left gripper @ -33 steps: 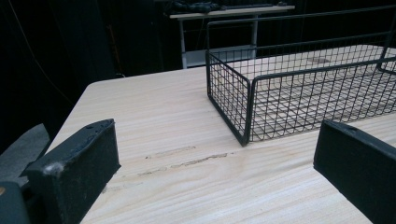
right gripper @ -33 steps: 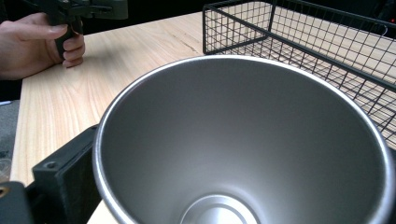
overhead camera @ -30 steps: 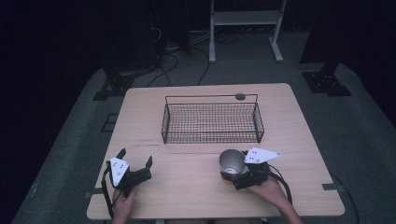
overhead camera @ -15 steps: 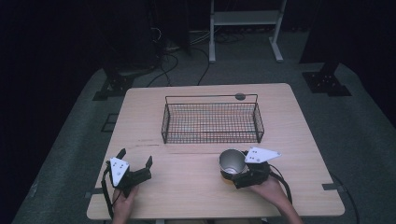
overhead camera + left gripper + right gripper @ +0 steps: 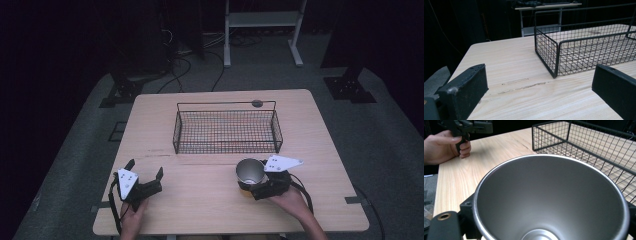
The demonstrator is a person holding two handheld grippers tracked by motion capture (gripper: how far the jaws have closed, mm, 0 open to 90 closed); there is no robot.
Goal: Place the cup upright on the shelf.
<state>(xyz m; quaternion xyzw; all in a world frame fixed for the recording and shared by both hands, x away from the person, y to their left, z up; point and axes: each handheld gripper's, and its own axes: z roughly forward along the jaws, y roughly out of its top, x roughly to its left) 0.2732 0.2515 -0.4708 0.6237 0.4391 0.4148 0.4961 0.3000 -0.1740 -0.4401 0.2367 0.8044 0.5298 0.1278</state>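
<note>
Pinching the steel cup (image 5: pixel 250 171) across its body with my right gripper (image 5: pixel 263 186) — light, stiff, slippery, so I grip below the rim; left gripper (image 5: pixel 145 179) spread, basket (image 5: pixel 226 146) just ahead.

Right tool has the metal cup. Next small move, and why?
Probably lift the cup slightly and carry it forward toward the wire basket: the right tool is clamped on it, the basket sits just ahead, and the left tool rests open, apart.
</note>
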